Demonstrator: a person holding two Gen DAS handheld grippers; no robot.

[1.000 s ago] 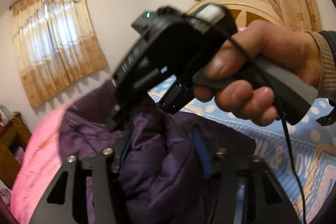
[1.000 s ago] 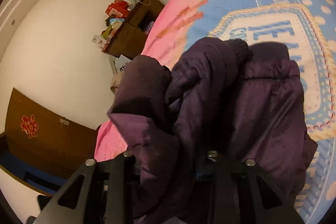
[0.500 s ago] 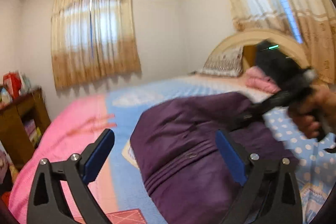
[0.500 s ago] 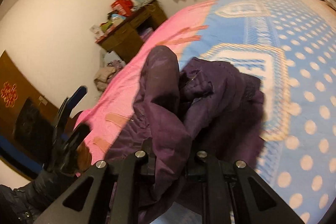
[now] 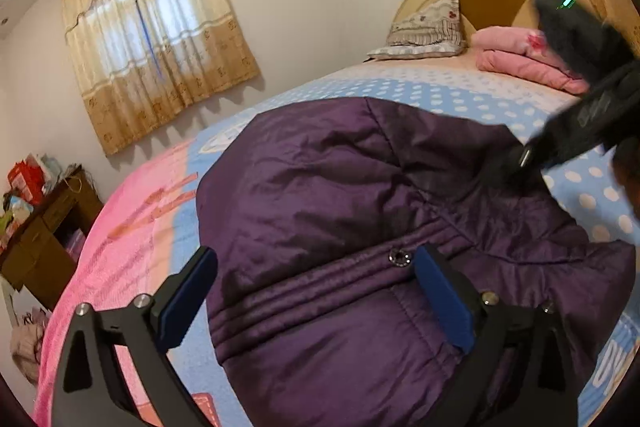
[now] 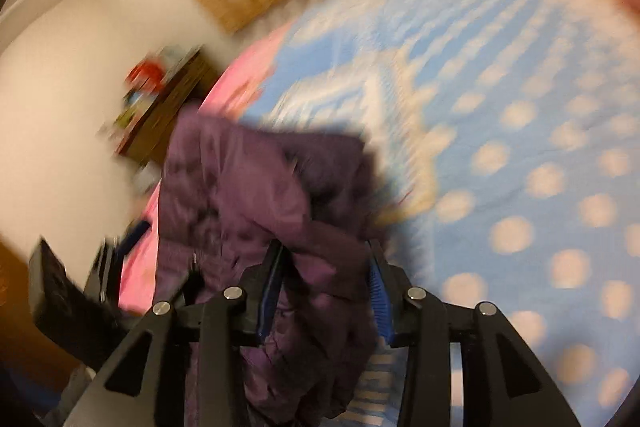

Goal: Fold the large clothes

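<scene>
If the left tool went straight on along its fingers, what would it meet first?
Most likely the purple jacket lying on the bed: it fills the line ahead of the open left tool. Depth is unclear.

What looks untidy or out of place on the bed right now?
The purple jacket lies bunched and creased on the blue dotted bedspread, not folded flat. One part hangs bundled between the right gripper fingers. Nothing looks damaged or spilled.
</scene>
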